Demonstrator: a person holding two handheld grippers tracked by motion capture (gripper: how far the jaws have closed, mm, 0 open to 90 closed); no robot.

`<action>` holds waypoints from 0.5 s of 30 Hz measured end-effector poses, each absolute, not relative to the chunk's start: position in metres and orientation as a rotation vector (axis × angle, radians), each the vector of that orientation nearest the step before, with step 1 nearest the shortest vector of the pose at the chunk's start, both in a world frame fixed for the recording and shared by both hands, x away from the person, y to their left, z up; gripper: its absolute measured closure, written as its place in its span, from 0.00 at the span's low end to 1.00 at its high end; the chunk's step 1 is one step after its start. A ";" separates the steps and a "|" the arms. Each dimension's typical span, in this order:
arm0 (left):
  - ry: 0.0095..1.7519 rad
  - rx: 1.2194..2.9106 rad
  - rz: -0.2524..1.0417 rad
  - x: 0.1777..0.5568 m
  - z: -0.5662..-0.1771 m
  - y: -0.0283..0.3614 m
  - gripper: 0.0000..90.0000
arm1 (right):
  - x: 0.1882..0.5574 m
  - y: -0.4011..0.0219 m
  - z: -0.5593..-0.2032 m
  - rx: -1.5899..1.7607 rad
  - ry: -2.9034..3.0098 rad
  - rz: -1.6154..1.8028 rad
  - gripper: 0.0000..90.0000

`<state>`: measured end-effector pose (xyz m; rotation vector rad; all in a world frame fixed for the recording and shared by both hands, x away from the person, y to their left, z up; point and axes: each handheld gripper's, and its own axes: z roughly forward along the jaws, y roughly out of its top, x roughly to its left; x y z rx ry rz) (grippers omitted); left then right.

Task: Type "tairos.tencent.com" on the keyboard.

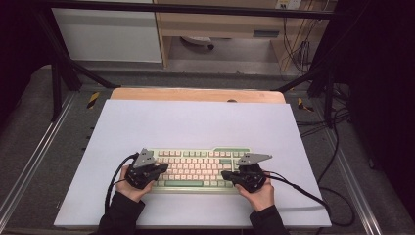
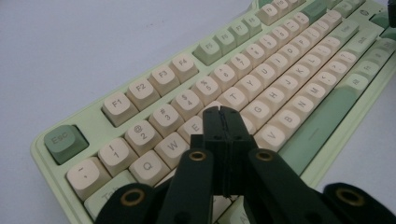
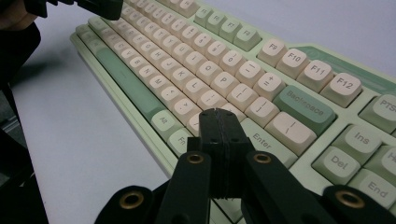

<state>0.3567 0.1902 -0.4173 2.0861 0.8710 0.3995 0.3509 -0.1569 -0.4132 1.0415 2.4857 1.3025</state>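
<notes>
Keyboard (image 1: 195,169) lies under both grippers: left gripper (image 2: 223,112) and right gripper (image 3: 218,114), jaws together.

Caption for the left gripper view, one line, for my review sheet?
Left gripper, jaws shut with nothing between them, poised over the letter keys at the Esc end of a pale green keyboard.

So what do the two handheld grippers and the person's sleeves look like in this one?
Both the left gripper and the right gripper are black, each topped with a grey three-cornered plate and trailing a black cable. Their jaws are flat black bars on arms with brass-coloured rivets. The person wears dark long sleeves.
</notes>
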 end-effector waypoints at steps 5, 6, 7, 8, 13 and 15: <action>0.872 2.087 0.402 0.353 -0.418 0.195 1.00 | 0.352 -0.155 -0.412 1.046 2.483 1.301 1.00; 0.875 2.086 0.401 0.353 -0.418 0.196 1.00 | 0.352 -0.154 -0.412 1.046 2.482 1.302 1.00; 0.877 2.086 0.402 0.352 -0.418 0.197 1.00 | 0.353 -0.152 -0.411 1.041 2.481 1.302 1.00; 0.879 2.086 0.403 0.352 -0.418 0.199 1.00 | 0.353 -0.151 -0.410 1.038 2.483 1.299 1.00; 0.891 2.076 0.405 0.349 -0.418 0.208 1.00 | 0.356 -0.142 -0.408 1.033 2.480 1.299 1.00; 0.896 2.074 0.406 0.348 -0.419 0.211 1.00 | 0.357 -0.138 -0.407 1.031 2.481 1.296 1.00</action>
